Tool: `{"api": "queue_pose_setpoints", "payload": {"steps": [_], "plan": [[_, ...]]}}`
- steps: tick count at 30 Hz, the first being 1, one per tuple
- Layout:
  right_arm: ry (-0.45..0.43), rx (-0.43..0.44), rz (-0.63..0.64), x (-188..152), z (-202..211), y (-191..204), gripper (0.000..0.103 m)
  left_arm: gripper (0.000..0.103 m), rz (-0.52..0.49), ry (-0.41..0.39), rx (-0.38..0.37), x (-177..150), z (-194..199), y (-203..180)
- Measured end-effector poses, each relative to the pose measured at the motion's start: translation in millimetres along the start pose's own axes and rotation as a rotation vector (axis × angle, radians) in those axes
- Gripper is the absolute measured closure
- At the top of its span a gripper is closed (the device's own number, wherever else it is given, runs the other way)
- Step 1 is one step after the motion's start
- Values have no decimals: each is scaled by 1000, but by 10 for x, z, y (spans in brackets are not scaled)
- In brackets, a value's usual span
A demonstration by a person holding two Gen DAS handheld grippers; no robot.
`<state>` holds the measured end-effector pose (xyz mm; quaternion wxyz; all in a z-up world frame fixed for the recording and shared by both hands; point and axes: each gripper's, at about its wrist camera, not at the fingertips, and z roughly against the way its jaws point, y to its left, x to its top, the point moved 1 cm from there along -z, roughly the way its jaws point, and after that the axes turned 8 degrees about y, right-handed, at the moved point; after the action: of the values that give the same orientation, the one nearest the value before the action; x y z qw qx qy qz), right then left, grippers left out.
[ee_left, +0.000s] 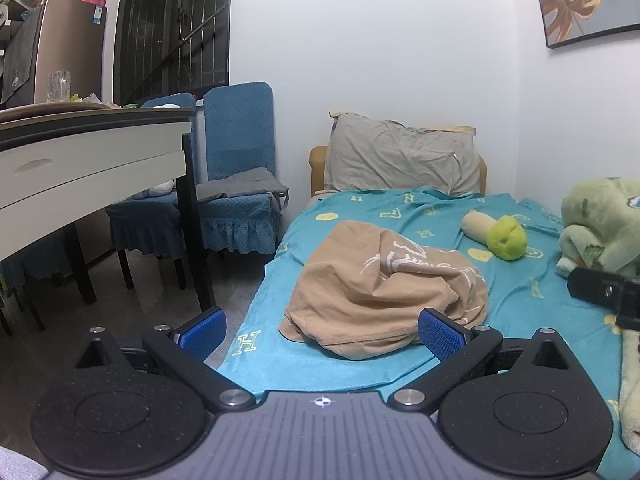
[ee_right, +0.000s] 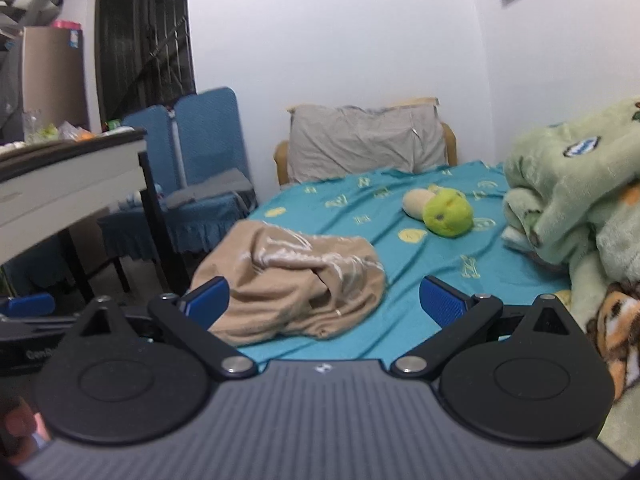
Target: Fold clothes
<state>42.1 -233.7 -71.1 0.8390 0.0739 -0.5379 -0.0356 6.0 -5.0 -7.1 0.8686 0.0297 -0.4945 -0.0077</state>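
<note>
Left wrist: teal-sheeted bed [ee_left: 520, 292], white walls [ee_left: 380, 40]

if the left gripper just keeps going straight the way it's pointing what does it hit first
Most likely the crumpled tan shirt. The left gripper is open, and the shirt lies on the teal bedsheet straight ahead, between its fingers. Depth is hard to judge, but nothing else appears in that line.

The room is lit by soft indoor light, and the white wall [ee_left: 380, 40] looks bright. It is dark under the table [ee_left: 80, 168] on the left. The right wrist picture is a bit blurry. Straight lines bend near the edges, and corners go black.
</note>
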Motion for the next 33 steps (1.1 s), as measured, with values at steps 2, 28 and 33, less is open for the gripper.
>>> {"api": "queue_pose_setpoints", "payload": {"steps": [2, 28, 33], "plan": [[-21, -1, -12, 7, 7, -17, 0, 0, 2, -5, 2, -9, 12, 7], [10, 11, -10, 45, 8, -86, 0, 0, -46, 31, -29, -96, -126, -65], [39, 2, -37, 63, -32, -143, 3, 0, -177, 40, -48, -74, -341, -302]]}}
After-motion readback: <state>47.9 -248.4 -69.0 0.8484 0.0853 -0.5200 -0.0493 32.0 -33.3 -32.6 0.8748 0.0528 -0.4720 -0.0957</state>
